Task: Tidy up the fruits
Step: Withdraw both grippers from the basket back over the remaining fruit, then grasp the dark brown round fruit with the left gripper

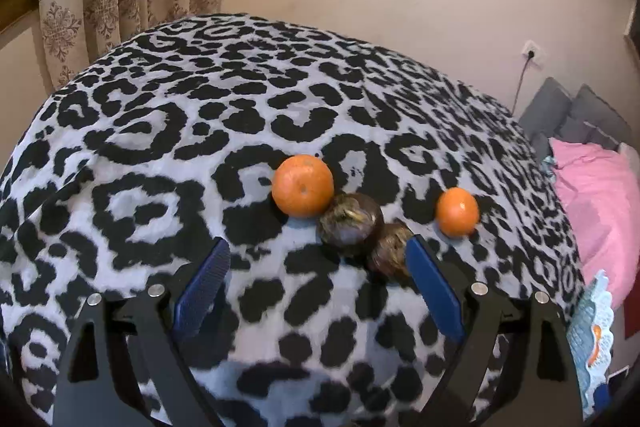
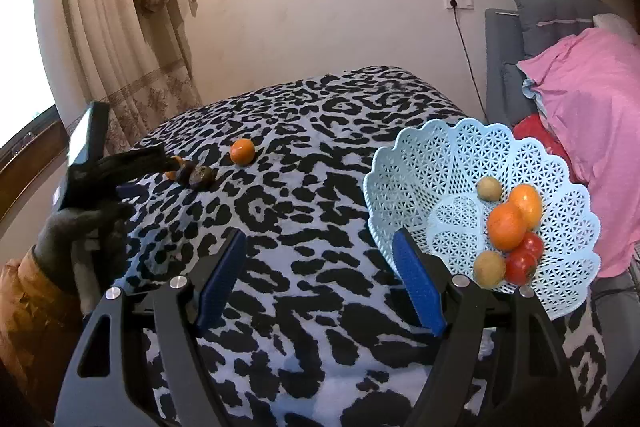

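- The left gripper (image 1: 316, 259) hangs over the leopard-print tablecloth (image 1: 200, 131) with its blue fingers (image 1: 204, 287) spread wide and nothing between them.
- Just ahead of it, a large orange (image 1: 303, 185) touches a dark purple fruit (image 1: 349, 221), likely a passion fruit, which in turn touches a second dark fruit (image 1: 390, 251) lying just beside the right-hand finger; whether the pad touches it I cannot tell.
- A smaller orange (image 1: 457, 212) sits apart from that cluster, toward the table's right edge.
- The right gripper (image 2: 320, 259) is also spread, empty, above the near part of the table.
- A light blue lattice basket (image 2: 404, 171) stands at the table's right edge, next to the right gripper's right-hand finger. It holds two oranges (image 2: 507, 225), two tomatoes (image 2: 520, 265) and two small yellowish-brown fruits (image 2: 489, 269).
- From the right wrist view, a gloved hand (image 2: 80, 227) holds the left gripper near the far-left fruit cluster.
- A pink blanket (image 2: 592, 99) lies beyond the table's right edge.
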Demonstrator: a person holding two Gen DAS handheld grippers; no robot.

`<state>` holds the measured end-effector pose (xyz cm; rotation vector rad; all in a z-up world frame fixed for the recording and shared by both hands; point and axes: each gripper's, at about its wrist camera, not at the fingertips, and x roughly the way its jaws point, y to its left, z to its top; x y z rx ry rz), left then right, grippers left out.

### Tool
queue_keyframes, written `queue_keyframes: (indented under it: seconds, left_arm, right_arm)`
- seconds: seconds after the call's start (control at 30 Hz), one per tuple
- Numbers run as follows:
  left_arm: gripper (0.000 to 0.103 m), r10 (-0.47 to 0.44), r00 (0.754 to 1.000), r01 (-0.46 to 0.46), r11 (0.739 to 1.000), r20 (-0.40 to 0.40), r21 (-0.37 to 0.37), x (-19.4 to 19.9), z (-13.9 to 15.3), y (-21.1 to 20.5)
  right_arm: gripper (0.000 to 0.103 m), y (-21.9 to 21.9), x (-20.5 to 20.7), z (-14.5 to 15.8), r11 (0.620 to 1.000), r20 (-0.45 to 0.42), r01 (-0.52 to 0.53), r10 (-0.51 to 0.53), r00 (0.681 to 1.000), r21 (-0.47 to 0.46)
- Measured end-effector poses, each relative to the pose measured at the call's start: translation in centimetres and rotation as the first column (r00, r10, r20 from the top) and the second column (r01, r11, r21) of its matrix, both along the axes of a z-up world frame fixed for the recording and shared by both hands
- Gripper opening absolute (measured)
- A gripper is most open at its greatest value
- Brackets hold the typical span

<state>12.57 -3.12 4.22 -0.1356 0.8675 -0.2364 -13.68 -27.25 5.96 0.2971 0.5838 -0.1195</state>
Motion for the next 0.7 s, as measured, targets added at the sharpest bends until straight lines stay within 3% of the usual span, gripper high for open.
queue_keyframes:
  seconds: [0.37,0.6,0.7]
  left_arm:
    - [0.089,0.056,0.998,-0.055,0.995,-0.010,0.086,3.6,-1.4,-2.1]
    - [0.067,0.042,0.999,-0.043,0.993,0.013,0.106,3.6,-2.0,-2.7]
    - [0.062,0.033,0.999,-0.035,0.995,0.016,0.094,3.0,-1.9,-2.5]
  right_arm:
    - [0.077,0.3,0.3,-0.6,1.000,-0.011,-0.019,0.019,1.000,0.002]
    - [0.077,0.5,0.7,-0.8,1.000,-0.016,-0.021,0.021,1.000,-0.012]
    - [0.077,0.5,0.7,-0.8,1.000,-0.016,-0.021,0.020,1.000,-0.012]
